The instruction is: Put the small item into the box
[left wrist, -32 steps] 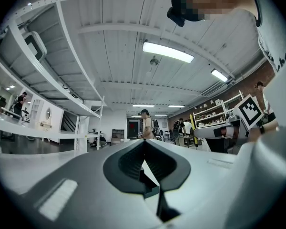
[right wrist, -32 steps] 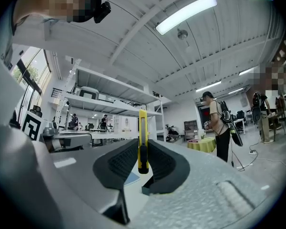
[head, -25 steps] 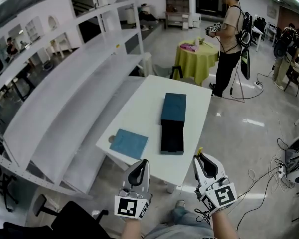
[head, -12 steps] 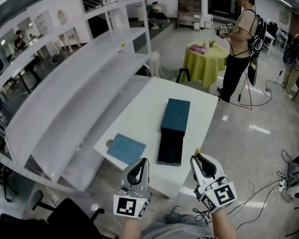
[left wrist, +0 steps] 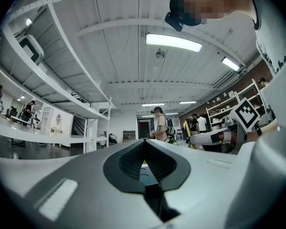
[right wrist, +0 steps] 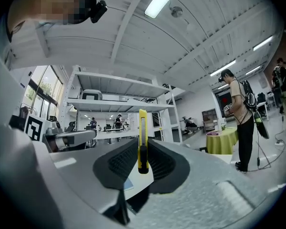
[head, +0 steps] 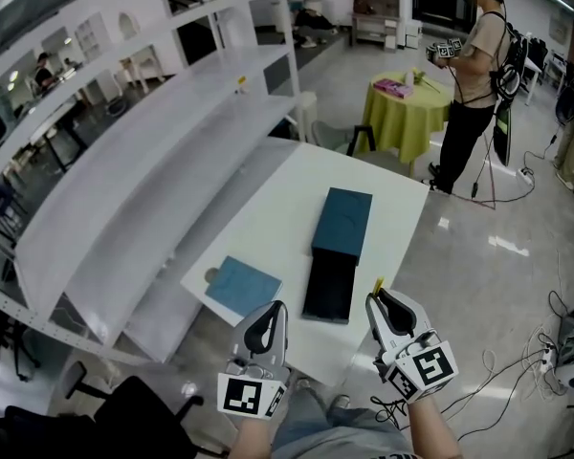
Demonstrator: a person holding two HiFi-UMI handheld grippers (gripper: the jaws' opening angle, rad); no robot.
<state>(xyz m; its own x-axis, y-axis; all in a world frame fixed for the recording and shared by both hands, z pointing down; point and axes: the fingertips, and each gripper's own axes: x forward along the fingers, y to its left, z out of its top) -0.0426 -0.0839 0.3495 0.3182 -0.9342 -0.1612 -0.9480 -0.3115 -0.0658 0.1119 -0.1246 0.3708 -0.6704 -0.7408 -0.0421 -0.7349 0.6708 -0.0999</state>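
A dark open box (head: 329, 288) lies on the white table (head: 268, 223), its teal sleeve (head: 342, 221) just beyond it. A flat teal lid (head: 241, 286) rests near the table's front left corner. My right gripper (head: 376, 294) is shut on a slim yellow utility knife (right wrist: 142, 140), which stands upright between the jaws; its yellow tip (head: 378, 284) pokes out in the head view. My left gripper (head: 277, 311) is shut with nothing in it. Both grippers hover at the table's near edge, short of the box.
White metal shelving (head: 143, 161) runs along the left of the table. A round table with a yellow-green cloth (head: 408, 113) stands beyond, with a person (head: 474, 75) holding grippers next to it. Cables (head: 545, 352) trail on the floor at right. A black chair (head: 134, 428) is at lower left.
The view has shifted so that the table and box sit slightly lower and nearer. Both grippers hold the same pose, the right still shut on the knife.
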